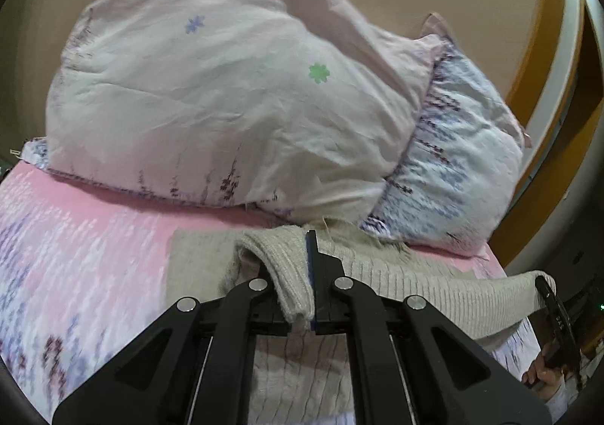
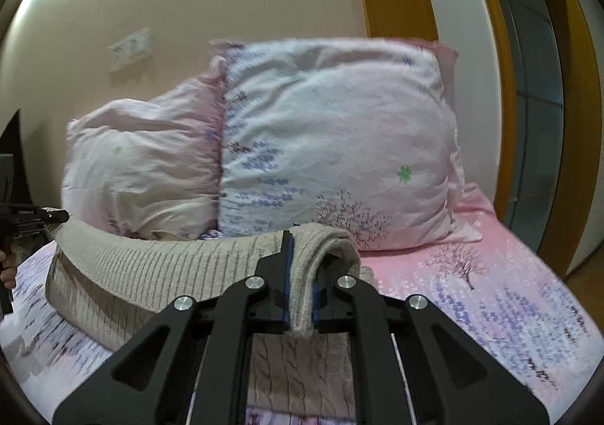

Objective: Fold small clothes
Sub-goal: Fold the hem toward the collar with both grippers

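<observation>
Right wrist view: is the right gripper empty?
No, the right gripper is shut on a bunched edge of the beige knit garment above the bed.

**Almost nothing legible in either view**

The only lettering in sight stands on the black body of the right gripper (image 1: 555, 306), seen at the right edge of the left wrist view: a few small pale characters printed along its side, too small and tilted to read with any certainty. The pillows (image 2: 332, 145) and the bed sheet (image 2: 490, 296) carry printed flowers and trees only, no words, brands or numbers.
</observation>
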The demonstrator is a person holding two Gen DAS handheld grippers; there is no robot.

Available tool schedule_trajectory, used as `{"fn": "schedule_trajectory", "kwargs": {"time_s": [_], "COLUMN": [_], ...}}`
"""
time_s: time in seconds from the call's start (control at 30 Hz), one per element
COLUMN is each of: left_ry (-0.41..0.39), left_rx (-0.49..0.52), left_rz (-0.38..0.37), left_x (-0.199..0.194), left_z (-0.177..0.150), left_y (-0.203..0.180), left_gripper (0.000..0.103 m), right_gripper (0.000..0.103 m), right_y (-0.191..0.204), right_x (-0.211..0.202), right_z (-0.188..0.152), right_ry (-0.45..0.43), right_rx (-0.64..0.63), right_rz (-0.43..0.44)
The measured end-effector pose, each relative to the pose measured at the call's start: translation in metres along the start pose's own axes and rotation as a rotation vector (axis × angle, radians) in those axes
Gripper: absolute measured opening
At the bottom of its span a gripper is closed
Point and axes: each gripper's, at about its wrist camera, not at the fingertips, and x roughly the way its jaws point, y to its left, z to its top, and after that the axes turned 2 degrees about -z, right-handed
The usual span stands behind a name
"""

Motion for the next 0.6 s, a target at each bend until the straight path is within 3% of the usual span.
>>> {"fn": "schedule_trajectory", "kwargs": {"time_s": [0.2,0.4,0.6], "left_ry": [0.079,0.145,0.182], "left_rx": [-0.088,-0.138,-0.180], "left_rz": [0.041,0.059,0.052], "left_x": [0.062,0.100,0.121], "left_z": [-0.001,-0.012,-0.011], "left_y": [0.020,0.037,0.046], "left_gripper": [0.005,0.004,0.005], "right_gripper": [0.007,0.008,0.008], "right_y": [-0.014,-0.036,-0.035], "right_x": [0.076,0.141,0.169], "right_z": [-0.005,-0.023,-0.036], "right_ry": [0.184,0.377,0.452], "right_rx": [0.116,0.272,0.308], "right_rz": [0.001,-0.009,-0.046]}}
